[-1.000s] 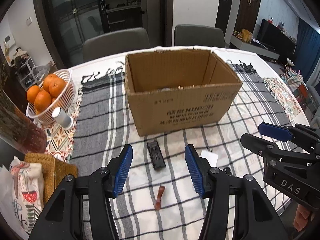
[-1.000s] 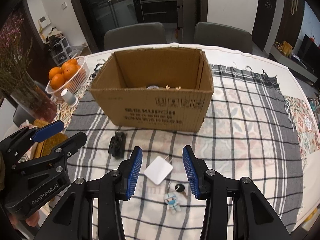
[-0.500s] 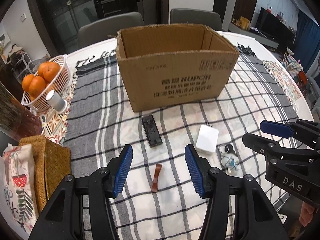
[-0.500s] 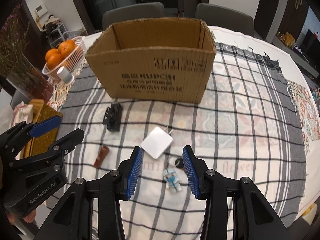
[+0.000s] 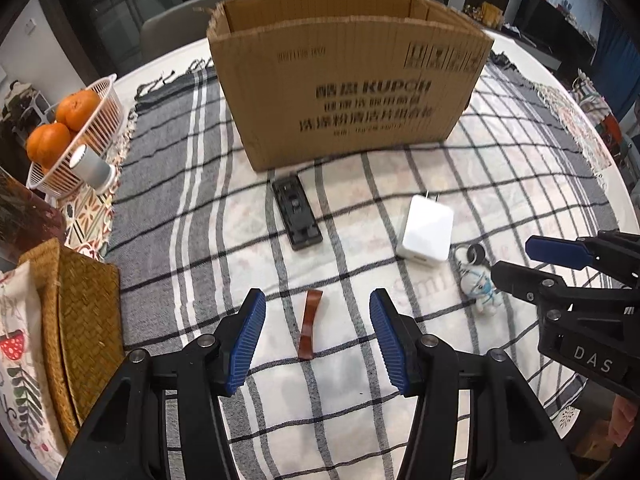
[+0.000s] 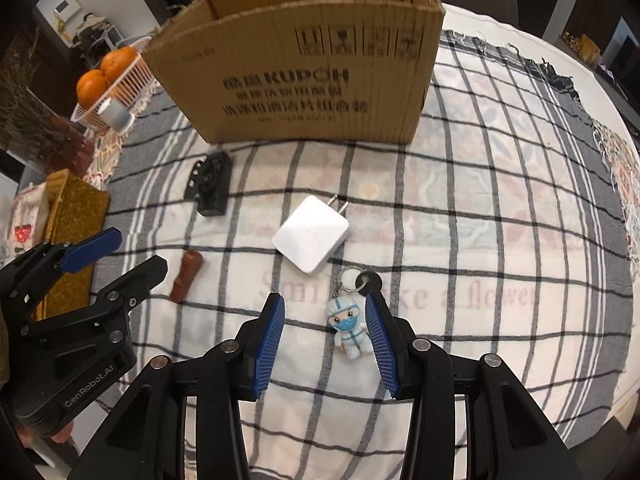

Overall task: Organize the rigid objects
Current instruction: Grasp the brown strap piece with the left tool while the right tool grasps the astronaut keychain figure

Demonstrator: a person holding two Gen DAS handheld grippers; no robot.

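While both grippers hang unclenched, left gripper (image 5: 318, 338) straddles brown clip (image 5: 309, 327), lower centre: light, stiff, pinch across its narrow waist. Right gripper (image 6: 325, 342) brackets figurine keychain (image 6: 349, 325): light, take the body.

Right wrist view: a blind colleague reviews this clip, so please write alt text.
The open right tool hangs over a small masked-figure keychain on a checked tablecloth, holding nothing. Beyond lie a white square charger and a brown cardboard box.
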